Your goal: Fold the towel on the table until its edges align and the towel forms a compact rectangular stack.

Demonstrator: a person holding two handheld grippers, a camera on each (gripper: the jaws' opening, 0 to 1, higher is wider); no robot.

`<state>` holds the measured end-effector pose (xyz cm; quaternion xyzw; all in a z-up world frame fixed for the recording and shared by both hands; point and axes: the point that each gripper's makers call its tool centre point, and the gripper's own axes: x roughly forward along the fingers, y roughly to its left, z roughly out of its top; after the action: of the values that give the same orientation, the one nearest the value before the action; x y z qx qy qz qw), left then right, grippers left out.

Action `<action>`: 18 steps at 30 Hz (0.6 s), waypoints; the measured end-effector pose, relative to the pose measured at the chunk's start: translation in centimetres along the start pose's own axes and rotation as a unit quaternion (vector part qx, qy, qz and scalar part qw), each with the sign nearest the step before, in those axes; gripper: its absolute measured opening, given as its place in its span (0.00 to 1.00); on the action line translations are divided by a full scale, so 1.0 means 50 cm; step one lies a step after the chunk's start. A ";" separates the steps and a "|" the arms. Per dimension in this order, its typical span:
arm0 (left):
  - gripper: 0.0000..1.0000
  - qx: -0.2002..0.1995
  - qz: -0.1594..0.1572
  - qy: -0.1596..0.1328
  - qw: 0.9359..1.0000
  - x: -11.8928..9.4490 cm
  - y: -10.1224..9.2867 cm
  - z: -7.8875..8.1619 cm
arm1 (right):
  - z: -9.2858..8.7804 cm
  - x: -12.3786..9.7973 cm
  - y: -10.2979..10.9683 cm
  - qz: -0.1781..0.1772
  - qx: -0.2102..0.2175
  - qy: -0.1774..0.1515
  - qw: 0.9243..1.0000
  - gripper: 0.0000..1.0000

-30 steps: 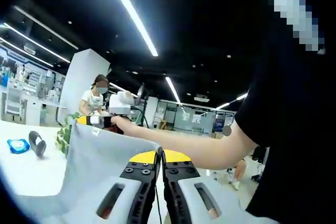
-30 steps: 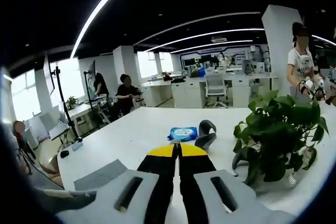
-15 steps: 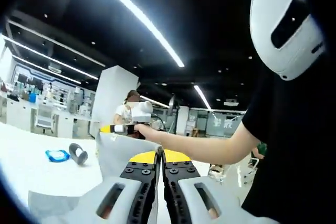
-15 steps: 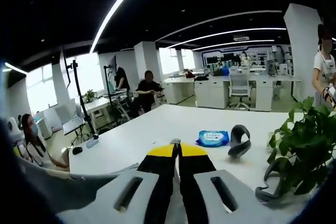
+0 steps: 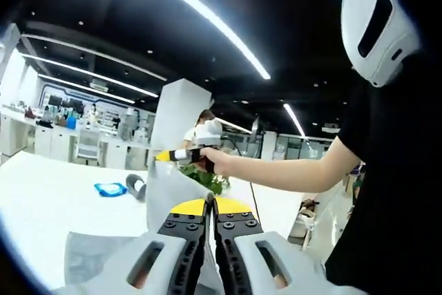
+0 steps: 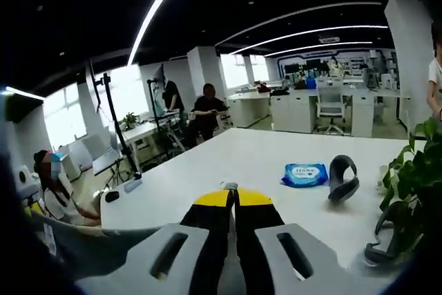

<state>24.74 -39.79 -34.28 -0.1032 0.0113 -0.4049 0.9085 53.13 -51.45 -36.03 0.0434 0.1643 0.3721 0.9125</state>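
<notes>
Both tongs (jaws closed) hold the towel stretched between them.

Grey towel; yellow-tipped black claws; blue packet on white table

Both grippers clamped shut, raised, held apart.

In the left gripper view, the left gripper is seen at bottom centre with yellow-tipped jaws pressed together on the grey towel. The right gripper is seen at centre left of that view, gripped by the person's hand, with a bare forearm extended from the right edge; its yellow tip is closed on the towel's upper corner. In the right gripper view, the right gripper is seen at bottom centre, jaws closed.
</notes>
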 end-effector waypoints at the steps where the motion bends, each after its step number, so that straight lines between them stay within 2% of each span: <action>1: 0.02 0.003 0.011 0.009 1.000 -0.010 0.010 -0.010 | -0.004 0.004 0.005 0.003 0.004 0.000 1.000 0.00; 3: 0.02 0.017 0.017 0.022 0.999 -0.020 0.017 -0.023 | -0.018 0.014 0.015 0.005 0.005 0.009 1.000 0.00; 5: 0.03 0.034 0.025 0.050 0.998 -0.033 0.026 -0.050 | -0.037 0.025 0.024 0.007 0.004 0.023 1.000 0.00; 10: 0.02 0.046 0.053 0.087 0.994 -0.061 0.052 -0.097 | -0.077 0.055 0.040 0.011 0.009 0.044 0.999 0.00; 14: 0.02 0.075 0.063 0.112 0.989 -0.080 0.067 -0.116 | -0.091 0.079 0.061 0.015 0.014 0.049 0.999 0.00; 18: 0.02 0.075 0.074 0.122 0.987 -0.094 0.083 -0.126 | -0.095 0.100 0.074 0.019 0.011 0.057 0.998 0.00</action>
<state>24.00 -34.74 -41.54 0.0164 0.0988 -0.3460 0.9329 52.43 -45.53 -41.08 0.0350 0.2188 0.3894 0.8940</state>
